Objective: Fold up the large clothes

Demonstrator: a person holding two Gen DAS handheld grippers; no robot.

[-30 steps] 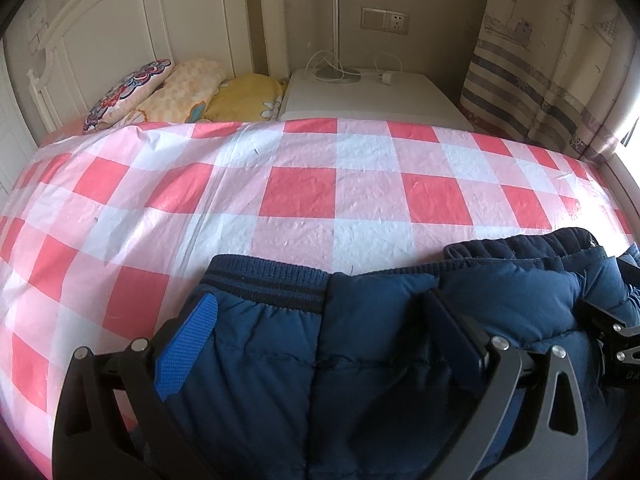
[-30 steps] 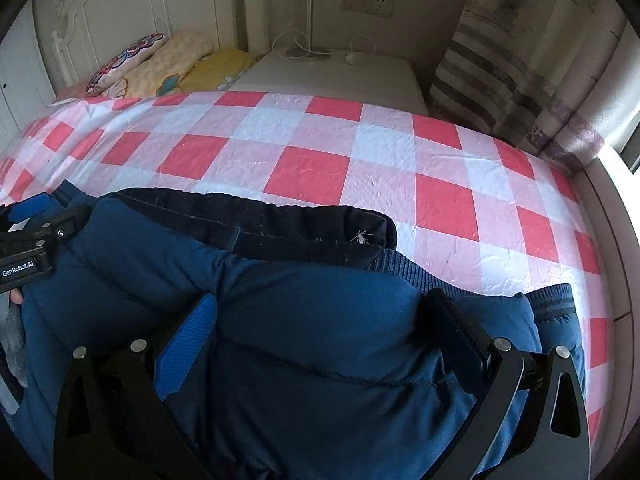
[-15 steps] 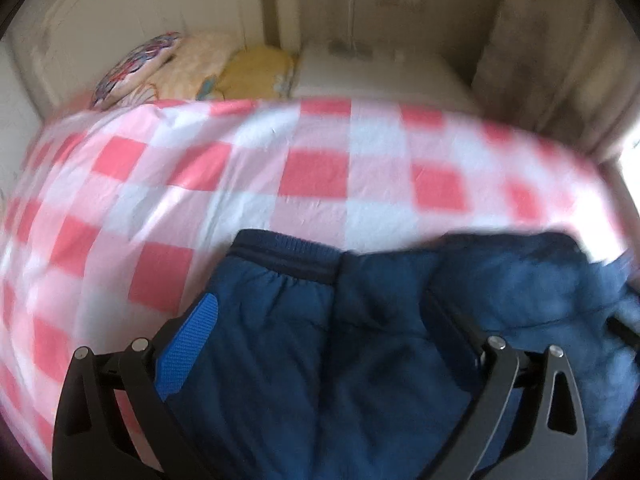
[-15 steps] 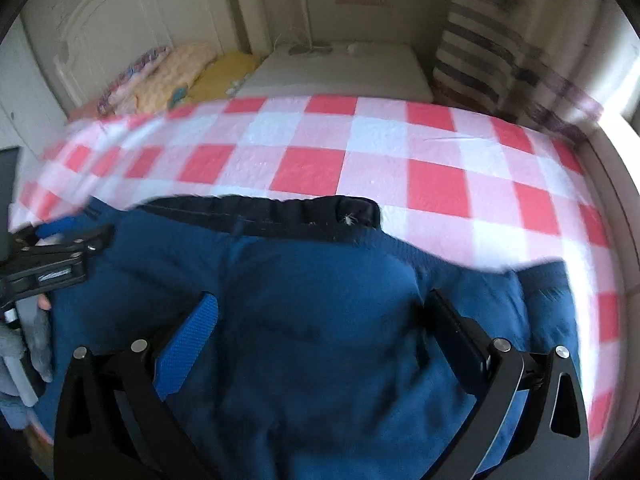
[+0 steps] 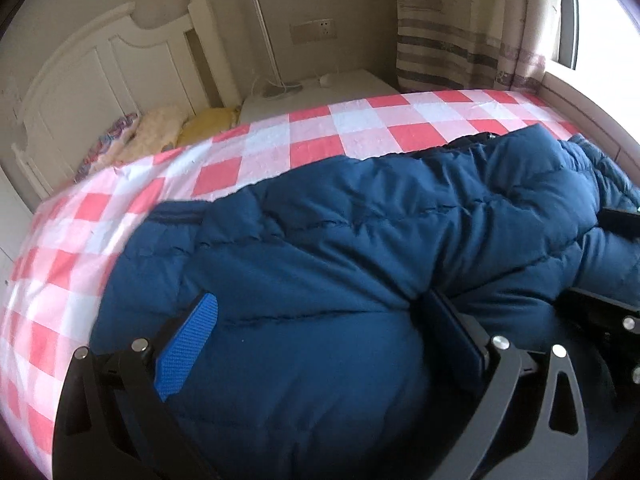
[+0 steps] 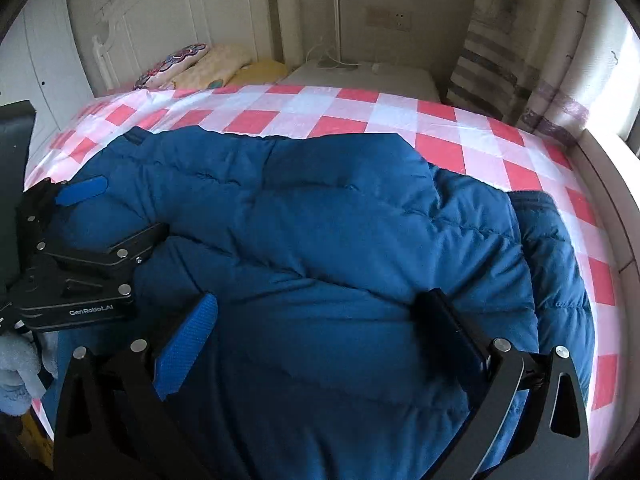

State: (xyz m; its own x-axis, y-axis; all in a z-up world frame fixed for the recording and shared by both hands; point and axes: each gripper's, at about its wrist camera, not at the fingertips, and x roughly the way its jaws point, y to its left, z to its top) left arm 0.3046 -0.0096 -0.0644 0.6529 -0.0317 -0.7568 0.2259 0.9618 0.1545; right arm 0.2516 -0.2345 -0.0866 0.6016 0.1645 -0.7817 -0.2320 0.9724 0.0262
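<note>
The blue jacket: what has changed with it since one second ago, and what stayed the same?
The blue padded jacket was folded over away from the person: its dark lining and ribbed hem are now mostly covered. Both grippers, left and right, stayed wide open around it. The checked sheet did not move.

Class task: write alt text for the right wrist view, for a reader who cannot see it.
A puffy navy jacket lies bunched on a red-and-white checked bedsheet, with the right tongs open over its near edge. The left tongs reach in from the left; pillows lie against a white headboard behind.
</note>
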